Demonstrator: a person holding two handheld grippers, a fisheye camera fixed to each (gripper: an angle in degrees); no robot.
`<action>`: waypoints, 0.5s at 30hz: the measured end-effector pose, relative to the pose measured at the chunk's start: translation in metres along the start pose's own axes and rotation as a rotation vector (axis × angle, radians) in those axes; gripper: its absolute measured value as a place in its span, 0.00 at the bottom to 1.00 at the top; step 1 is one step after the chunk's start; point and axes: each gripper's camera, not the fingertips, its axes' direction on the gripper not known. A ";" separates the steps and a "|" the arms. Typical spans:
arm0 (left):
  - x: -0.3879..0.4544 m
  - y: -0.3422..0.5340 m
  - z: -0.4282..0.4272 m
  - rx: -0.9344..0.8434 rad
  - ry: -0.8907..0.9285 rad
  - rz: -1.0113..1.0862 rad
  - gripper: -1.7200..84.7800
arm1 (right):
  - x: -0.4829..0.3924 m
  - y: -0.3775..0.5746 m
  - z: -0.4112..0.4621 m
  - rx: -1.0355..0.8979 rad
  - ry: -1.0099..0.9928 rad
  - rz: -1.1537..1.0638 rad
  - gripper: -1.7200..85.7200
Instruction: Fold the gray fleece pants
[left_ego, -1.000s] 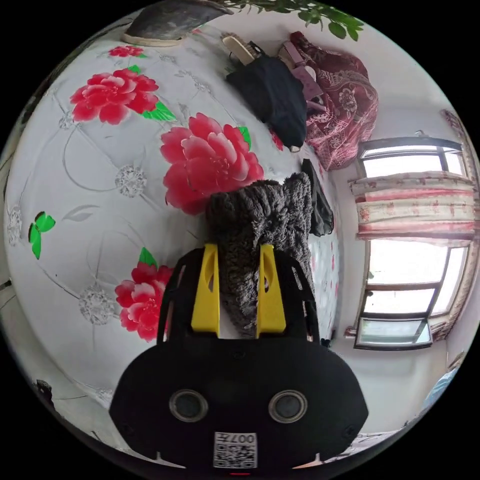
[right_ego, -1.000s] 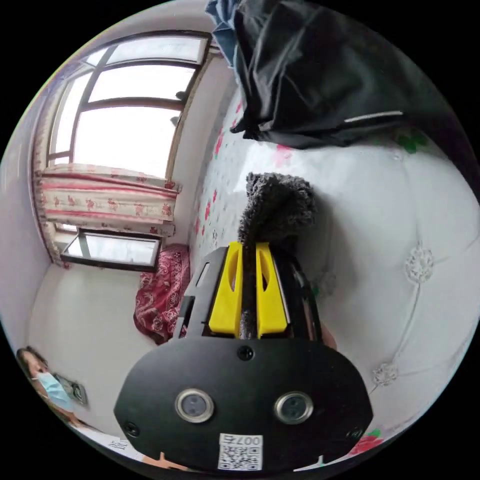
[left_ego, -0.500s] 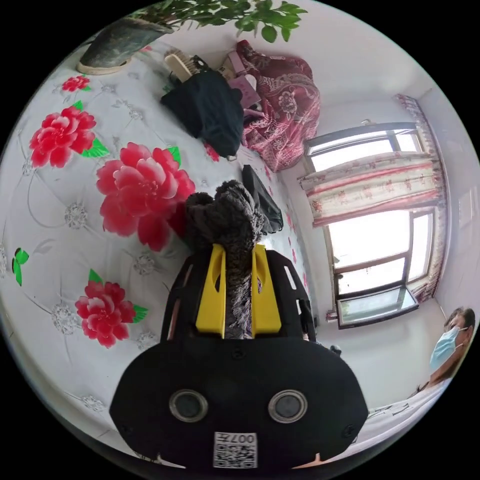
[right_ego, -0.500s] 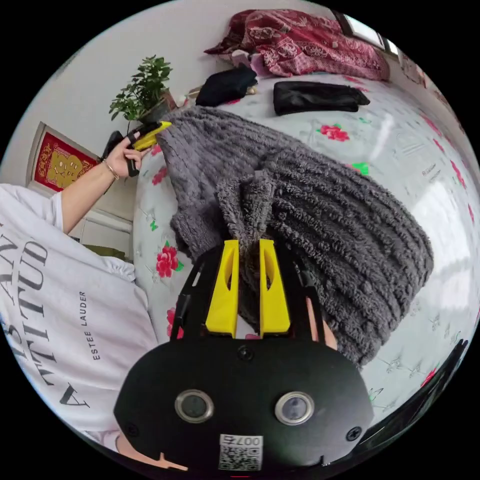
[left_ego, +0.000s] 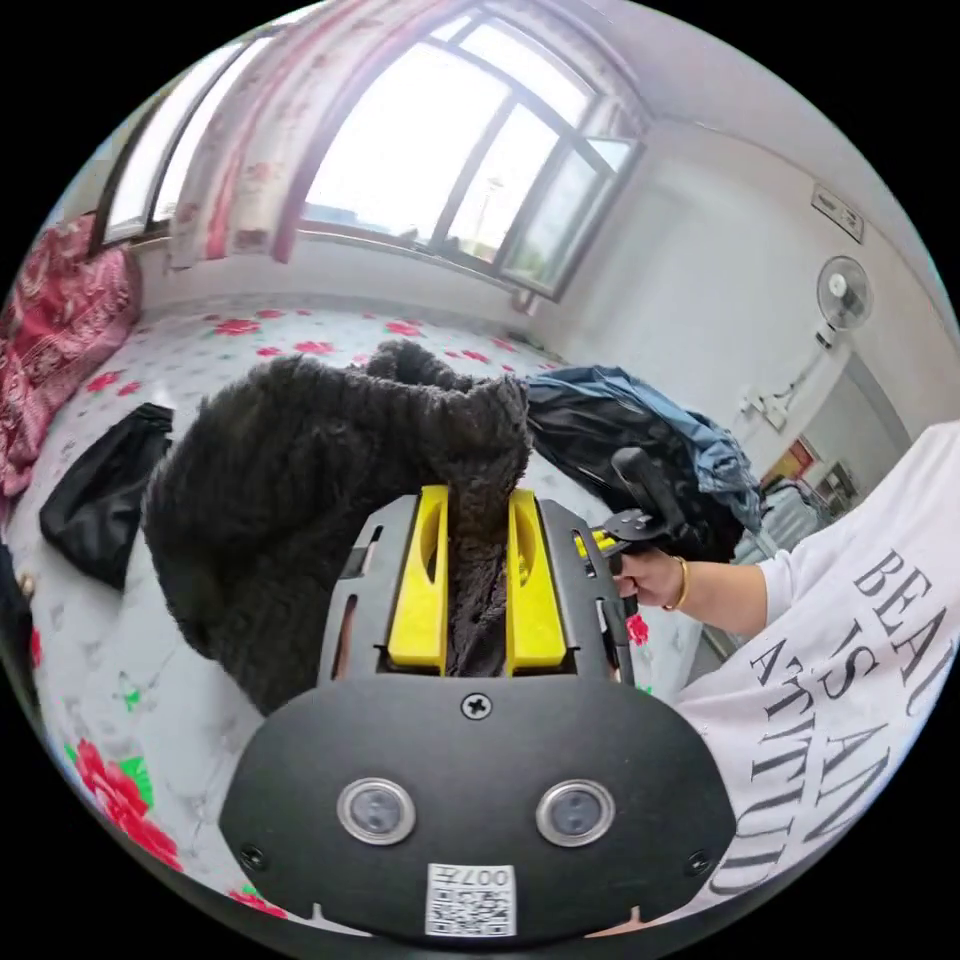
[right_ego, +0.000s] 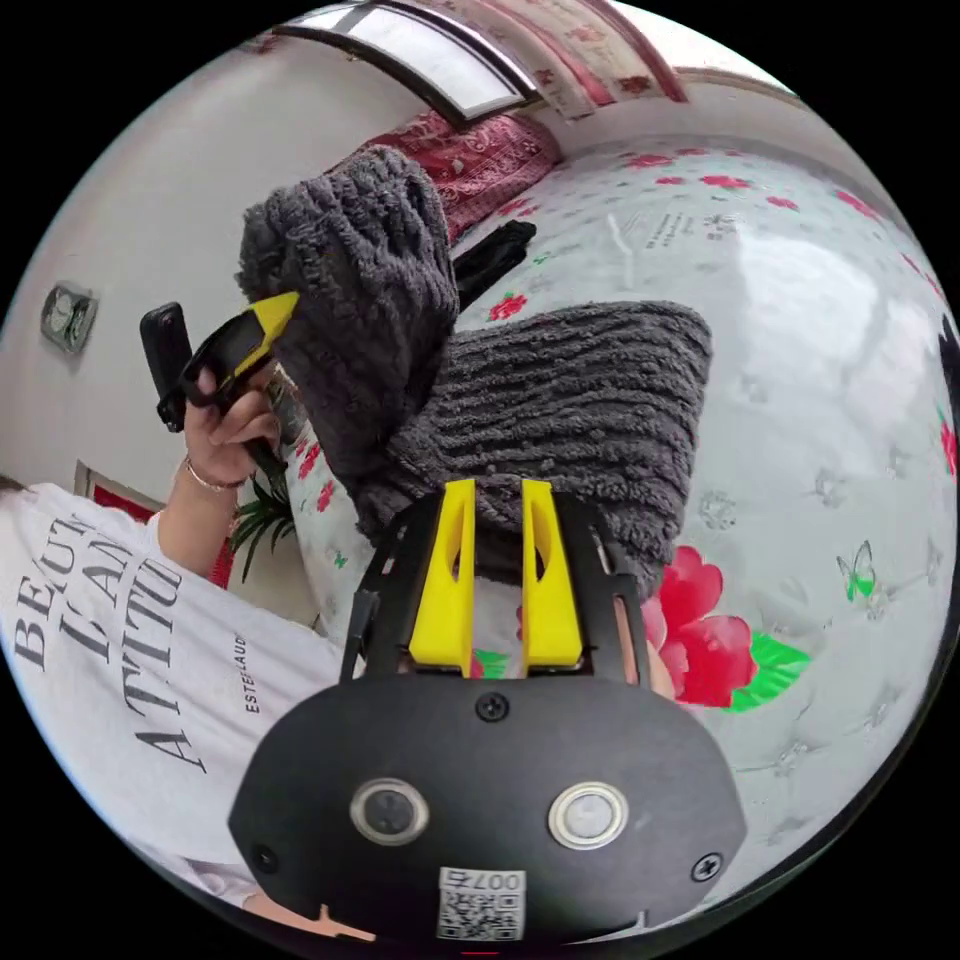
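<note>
The left claw (left_ego: 476, 500) is clenched on a bunched edge of the gray fleece pants (left_ego: 300, 480), the right claw (right_ego: 497, 495) stands released at their lower edge, and the pants drape down onto the flowered bed (right_ego: 820, 330) behind.

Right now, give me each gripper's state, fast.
Left gripper: shut on the gray fleece pants, holding them up.
Right gripper: jaws slightly apart at the pants' edge; grip cannot be told.
</note>
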 end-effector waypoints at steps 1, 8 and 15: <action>0.009 0.002 0.052 -0.092 0.079 0.007 0.14 | 0.025 0.013 -0.007 0.023 -0.007 0.102 0.11; -0.006 0.050 0.072 -0.127 0.053 -0.120 0.15 | 0.079 0.072 -0.064 0.170 -0.048 0.290 0.14; -0.124 0.121 0.018 -0.120 -0.117 -0.455 0.17 | 0.126 0.071 -0.058 0.262 -0.193 0.411 0.16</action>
